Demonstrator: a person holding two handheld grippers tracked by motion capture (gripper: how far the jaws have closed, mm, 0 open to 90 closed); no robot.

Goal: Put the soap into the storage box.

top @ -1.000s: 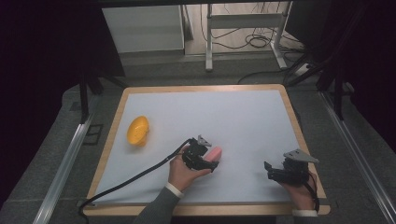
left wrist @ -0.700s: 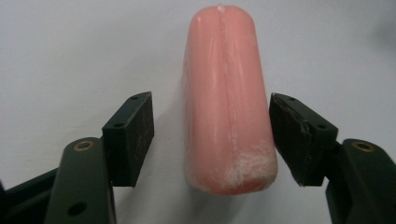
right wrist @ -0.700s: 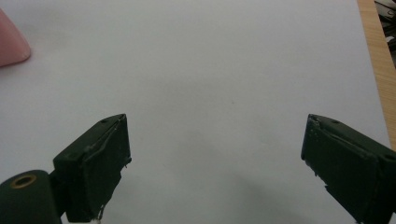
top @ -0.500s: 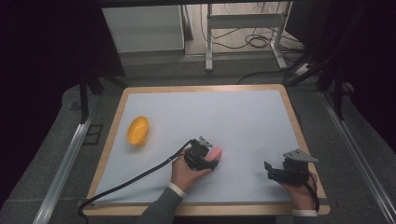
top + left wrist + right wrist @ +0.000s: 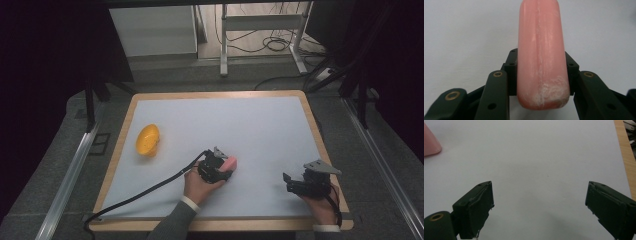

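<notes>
Little has shifted since a second ago: the left gripper [image 5: 223, 168] stays clamped on the pink bar [image 5: 541, 55] low over the counter [image 5: 260, 130], the right gripper [image 5: 539, 207] gapes empty, so carrying it, perhaps toward the yellow bowl [image 5: 148, 140], seems next.

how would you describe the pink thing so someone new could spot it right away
Start at the white board with the wooden rim, then go to its near middle, where the left claw is. The pink bar is clamped between its two black jaws, long, smooth and round-ended with whitish scuffs. The one other loose item is an orange bowl far off at the left.
</notes>
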